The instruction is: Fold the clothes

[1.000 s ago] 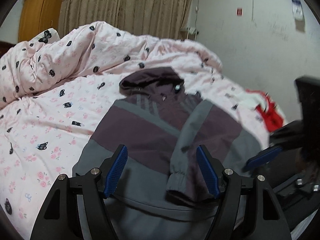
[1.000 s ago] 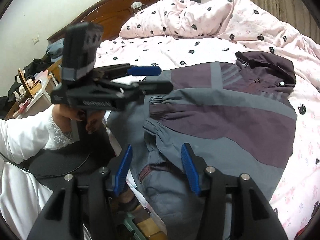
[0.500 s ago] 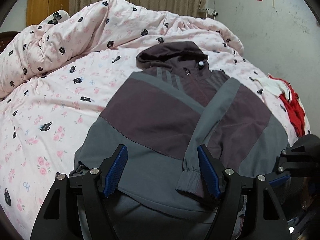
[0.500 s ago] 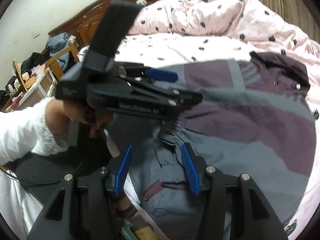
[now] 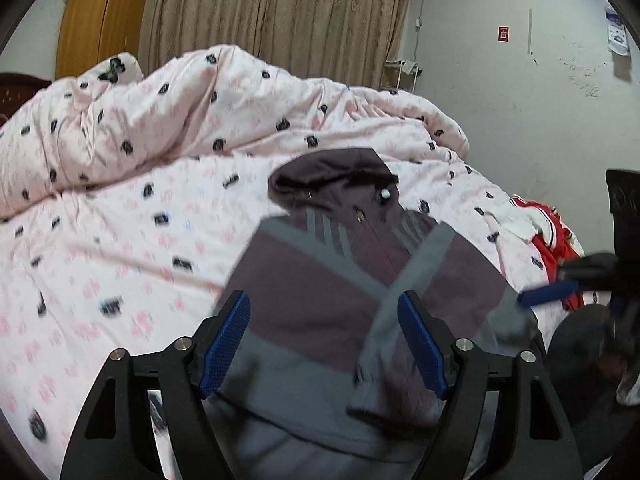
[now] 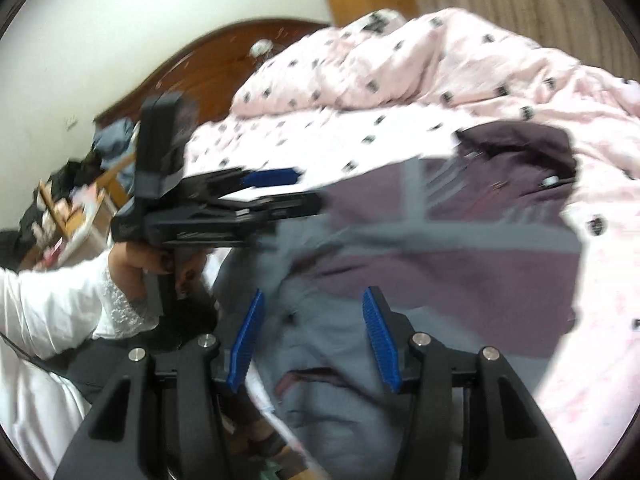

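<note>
- Holding both our left gripper [image 5: 324, 344] and right gripper [image 6: 312, 340] wide apart, empty, above the bed's [image 5: 120, 248] near edge.
- Since a second ago, we've swung about; the jacket [image 5: 320, 280] lies unchanged, one sleeve [image 5: 404, 296] crossed over.

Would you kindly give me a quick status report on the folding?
Left gripper and right gripper: jaws open, empty, above the hem. Jacket flat on the bed, one sleeve folded across. Nothing in the way.
</note>
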`<state>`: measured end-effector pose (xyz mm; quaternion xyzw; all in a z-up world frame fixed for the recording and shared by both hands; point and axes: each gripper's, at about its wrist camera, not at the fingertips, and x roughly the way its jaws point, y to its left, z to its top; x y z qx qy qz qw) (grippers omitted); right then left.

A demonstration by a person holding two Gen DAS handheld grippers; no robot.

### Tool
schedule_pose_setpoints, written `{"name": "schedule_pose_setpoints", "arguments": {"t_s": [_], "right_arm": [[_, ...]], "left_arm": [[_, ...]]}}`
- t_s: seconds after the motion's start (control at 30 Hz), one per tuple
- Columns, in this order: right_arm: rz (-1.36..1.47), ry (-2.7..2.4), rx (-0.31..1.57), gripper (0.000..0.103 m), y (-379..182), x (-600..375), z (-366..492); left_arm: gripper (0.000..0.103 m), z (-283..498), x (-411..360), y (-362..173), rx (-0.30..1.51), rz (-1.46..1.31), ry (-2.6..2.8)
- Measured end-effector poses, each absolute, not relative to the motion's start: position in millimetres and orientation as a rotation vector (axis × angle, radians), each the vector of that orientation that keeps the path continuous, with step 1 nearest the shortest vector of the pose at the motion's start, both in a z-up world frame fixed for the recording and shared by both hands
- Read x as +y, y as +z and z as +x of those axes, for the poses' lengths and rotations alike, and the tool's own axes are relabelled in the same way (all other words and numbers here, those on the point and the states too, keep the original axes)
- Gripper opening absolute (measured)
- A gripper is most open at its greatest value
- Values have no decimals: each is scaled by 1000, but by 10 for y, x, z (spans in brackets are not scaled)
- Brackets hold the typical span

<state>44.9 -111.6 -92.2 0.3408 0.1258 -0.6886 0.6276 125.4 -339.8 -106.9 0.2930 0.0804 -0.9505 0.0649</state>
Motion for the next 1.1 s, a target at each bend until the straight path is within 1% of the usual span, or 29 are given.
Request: {"name": "schedule_pose_setpoints", "arguments": {"t_s": [0.13,0.3,0.43,0.47,0.53,0.57,0.6,0.77,0.87,1.03,1.1], "right_arm": [[773,-1696,273,53,-776,-1020,8],[802,-1811,202,53,-669,-1090,-634],[827,-1956,167,53,-665,-1199,-1130],[829,-1994,161,54,-679,-1237,-1240],[823,-2091,181,64,-716,-1344,-1449],[830,-2108,186,70,-758,-1398,-1530],[840,-2115,190,72,-808,-1451,-1604],[893,-2146,207,72,-1060,-1716,-1973],[925,-2164,218,72,-1211,-1876,-2195],[994,-2056,36,72,-1282,-1881,-2590],[1001,-2036,12,72,-1301,-1889,-2703]], "left_arm": [[73,928,-3580,-959,235,913,-2870],[73,372,-3836,-858,238,942,-2871],[73,-86,-3998,-912,165,980,-2819],[73,-199,-4026,-956,143,996,-2804],[73,-436,-4077,-1061,100,1036,-2766],[73,-528,-4094,-1120,85,1055,-2751],[73,-620,-4109,-1180,70,1073,-2736],[73,-985,-4175,-1427,40,1121,-2699],[73,-1179,-4295,-1521,73,1143,-2702],[73,-1409,-4578,-1419,227,1110,-2776],[73,-1513,-4684,-1399,261,1108,-2782]]}}
